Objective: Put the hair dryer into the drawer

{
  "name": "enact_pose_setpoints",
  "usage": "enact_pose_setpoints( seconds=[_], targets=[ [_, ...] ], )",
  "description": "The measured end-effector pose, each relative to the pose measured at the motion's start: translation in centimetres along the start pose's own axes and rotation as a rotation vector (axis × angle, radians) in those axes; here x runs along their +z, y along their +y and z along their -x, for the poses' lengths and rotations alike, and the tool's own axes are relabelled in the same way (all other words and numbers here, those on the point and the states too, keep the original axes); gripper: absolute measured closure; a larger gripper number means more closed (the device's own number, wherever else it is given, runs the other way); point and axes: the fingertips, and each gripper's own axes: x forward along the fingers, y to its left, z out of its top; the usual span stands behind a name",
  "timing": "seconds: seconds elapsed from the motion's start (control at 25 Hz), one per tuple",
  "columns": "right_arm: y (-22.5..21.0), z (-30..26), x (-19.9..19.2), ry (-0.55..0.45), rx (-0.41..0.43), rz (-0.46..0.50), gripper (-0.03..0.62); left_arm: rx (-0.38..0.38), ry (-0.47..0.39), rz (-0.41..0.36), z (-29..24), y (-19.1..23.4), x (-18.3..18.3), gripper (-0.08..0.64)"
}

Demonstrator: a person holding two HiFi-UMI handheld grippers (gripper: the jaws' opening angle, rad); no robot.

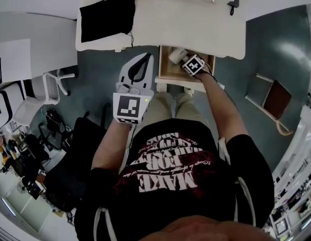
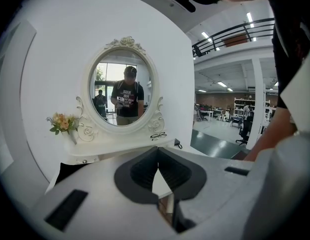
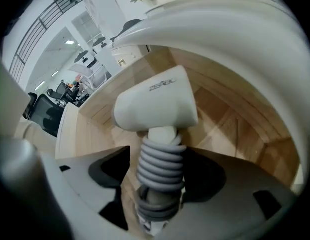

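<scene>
One drawer (image 1: 164,67) is standing pulled out beneath the white dressing table (image 1: 195,24), its pale wooden inside showing. Nothing but the white hair dryer (image 3: 155,104) is showing inside it, lying among the wooden walls with its grey cord (image 3: 160,166) wound in coils round the handle. The right gripper (image 1: 185,60) is reaching steeply down into the drawer, its jaws standing wide on either side of the coiled handle, one pad clearly off it. The left gripper (image 2: 158,154) is hovering outside the drawer, in front of the table, its jaws meeting tip to tip with nothing between them.
</scene>
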Motion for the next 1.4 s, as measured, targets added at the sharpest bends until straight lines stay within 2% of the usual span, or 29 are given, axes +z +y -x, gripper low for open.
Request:
enact_pose_setpoints(
  seconds=[0.08,0.16,0.4,0.64,0.84,1.0,1.2,1.4],
  targets=[
    [-0.1,1.0,-0.6,-0.004,-0.016,0.007,0.253,0.003,-0.005,0.005,0.3,0.4,0.1,0.555],
    [0.0,2.3,-0.9,-0.029,-0.035,0.022,0.262,0.003,-0.01,0.016,0.6,0.7,0.2,0.555],
    [1.1,7.6,0.1,-0.147,-0.05,0.032,0.27,-0.014,-0.033,0.039,0.9,0.2,0.8,0.555],
    [3.4,13.2,1.1,-0.302,-0.034,0.002,0.31,-0.015,-0.069,0.048,1.9,0.1,2.2,0.555],
    [4.9,20.1,2.9,-0.529,-0.084,-0.059,0.409,0.007,-0.093,0.044,3.1,0.2,2.9,0.555],
    [5.6,26.1,4.5,-0.712,-0.144,-0.07,0.586,0.021,-0.127,0.032,3.6,-0.1,3.9,0.555],
    [6.7,31.1,5.4,-0.838,-0.157,-0.105,0.588,0.024,-0.156,0.015,4.4,-1.1,4.9,0.555],
    [7.6,36.0,6.6,-0.94,-0.175,-0.097,0.588,0.043,-0.173,0.029,5.1,-1.1,5.5,0.557]
  ],
)
